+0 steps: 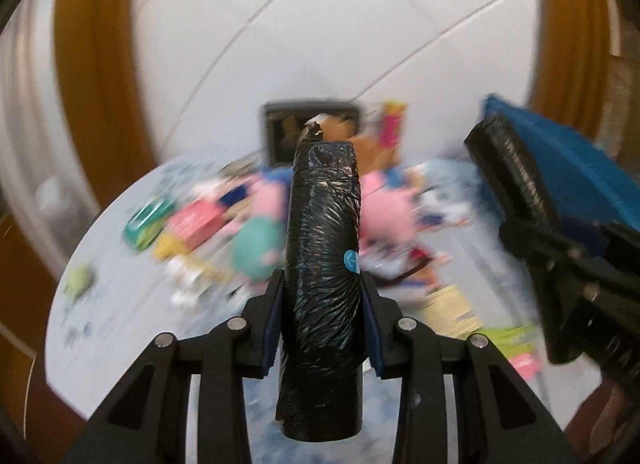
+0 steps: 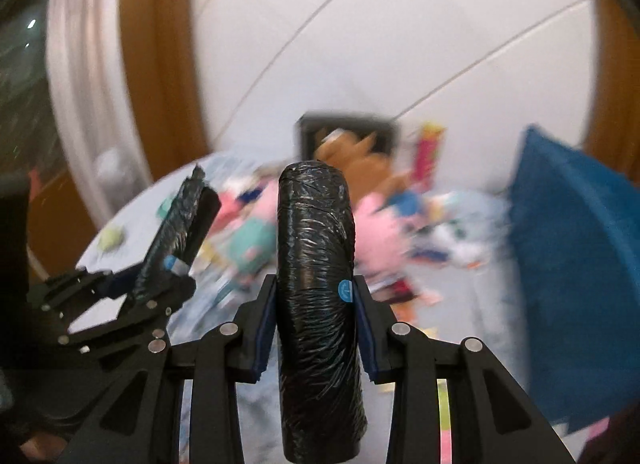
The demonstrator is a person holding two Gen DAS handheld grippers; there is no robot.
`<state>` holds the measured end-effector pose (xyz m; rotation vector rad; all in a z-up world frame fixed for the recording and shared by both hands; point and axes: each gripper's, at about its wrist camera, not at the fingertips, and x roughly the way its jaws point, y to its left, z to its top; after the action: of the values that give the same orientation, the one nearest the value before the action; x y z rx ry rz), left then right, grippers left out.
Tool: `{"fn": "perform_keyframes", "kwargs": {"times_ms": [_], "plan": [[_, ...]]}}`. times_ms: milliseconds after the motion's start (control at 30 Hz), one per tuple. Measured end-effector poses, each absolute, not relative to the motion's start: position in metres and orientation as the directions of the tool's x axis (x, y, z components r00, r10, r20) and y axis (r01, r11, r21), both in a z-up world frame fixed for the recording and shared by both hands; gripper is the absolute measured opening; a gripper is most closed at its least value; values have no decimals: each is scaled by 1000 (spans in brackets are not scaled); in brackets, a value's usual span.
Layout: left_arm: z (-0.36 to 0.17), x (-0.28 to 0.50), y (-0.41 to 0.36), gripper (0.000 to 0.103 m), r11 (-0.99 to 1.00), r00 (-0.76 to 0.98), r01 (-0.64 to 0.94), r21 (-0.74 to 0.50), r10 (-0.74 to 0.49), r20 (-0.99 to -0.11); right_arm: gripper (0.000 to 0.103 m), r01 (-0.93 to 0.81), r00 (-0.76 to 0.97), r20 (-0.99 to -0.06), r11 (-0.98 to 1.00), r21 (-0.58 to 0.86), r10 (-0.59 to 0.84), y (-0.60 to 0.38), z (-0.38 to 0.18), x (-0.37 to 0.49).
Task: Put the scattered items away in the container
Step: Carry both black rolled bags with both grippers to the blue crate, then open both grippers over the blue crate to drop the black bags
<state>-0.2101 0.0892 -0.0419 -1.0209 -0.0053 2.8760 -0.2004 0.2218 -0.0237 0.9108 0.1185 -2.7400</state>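
My left gripper [image 1: 320, 280] is shut on a black plastic-wrapped roll [image 1: 324, 224] that stands upright between its blue pads. My right gripper [image 2: 314, 284] is shut on a second black roll [image 2: 316, 248] of the same kind. Each gripper also shows in the other's view: the right one [image 1: 520, 200] at the right edge, the left one [image 2: 176, 236] at the left. Below and beyond both lie several blurred toys [image 1: 256, 216] scattered on a pale surface [image 1: 112, 304]. A dark container [image 1: 276, 132] stands at its far side with a brown plush [image 2: 352, 152] in it.
A big blue cushion [image 2: 576, 272] stands at the right of the pale surface. A small green toy [image 1: 80, 280] lies alone near the left edge. White tiled floor [image 1: 320, 24] and brown wooden frames [image 1: 92, 64] lie beyond. The picture is motion-blurred.
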Motion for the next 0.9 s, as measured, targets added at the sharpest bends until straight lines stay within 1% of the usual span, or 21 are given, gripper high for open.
{"fn": "perform_keyframes", "kwargs": {"times_ms": [100, 267, 400, 533, 667, 733, 767, 800, 833, 867, 900], "plan": [[-20, -215, 133, 34, -987, -786, -159, -32, 146, -600, 35, 162, -830, -540, -987, 5, -139, 276, 6, -195], [18, -229, 230, 34, -960, -799, -279, -41, 255, -544, 35, 26, -882, -471, -1000, 8, -27, 371, 36, -186], [50, -233, 308, 34, -941, -812, -335, -49, 315, -492, 35, -54, -905, -423, -999, 8, 46, 454, 55, -183], [71, -239, 386, 34, -924, -799, -379, -50, 353, -486, 35, -106, -903, -418, -994, -13, 102, 530, 69, -188], [75, -247, 454, 34, -909, -775, -415, -37, 374, -509, 35, -154, -889, -435, -988, -4, 140, 592, 65, -195], [75, -246, 477, 34, -900, -758, -434, -30, 383, -527, 38, -174, -879, -452, -985, 6, 152, 616, 62, -196], [75, -246, 485, 36, -899, -755, -437, -25, 381, -534, 53, -185, -880, -448, -983, 14, 159, 627, 61, -195], [74, -247, 488, 53, -906, -761, -424, -18, 366, -535, 85, -196, -878, -449, -980, 17, 168, 636, 61, -191], [72, -248, 491, 68, -912, -767, -410, -10, 351, -536, 100, -207, -876, -448, -978, 19, 176, 644, 61, -187], [72, -248, 493, 98, -919, -777, -394, -3, 335, -532, 102, -214, -877, -445, -977, 21, 183, 651, 61, -183], [72, -247, 491, 103, -929, -797, -370, 4, 315, -515, 102, -217, -879, -441, -976, 26, 183, 656, 60, -182]]}}
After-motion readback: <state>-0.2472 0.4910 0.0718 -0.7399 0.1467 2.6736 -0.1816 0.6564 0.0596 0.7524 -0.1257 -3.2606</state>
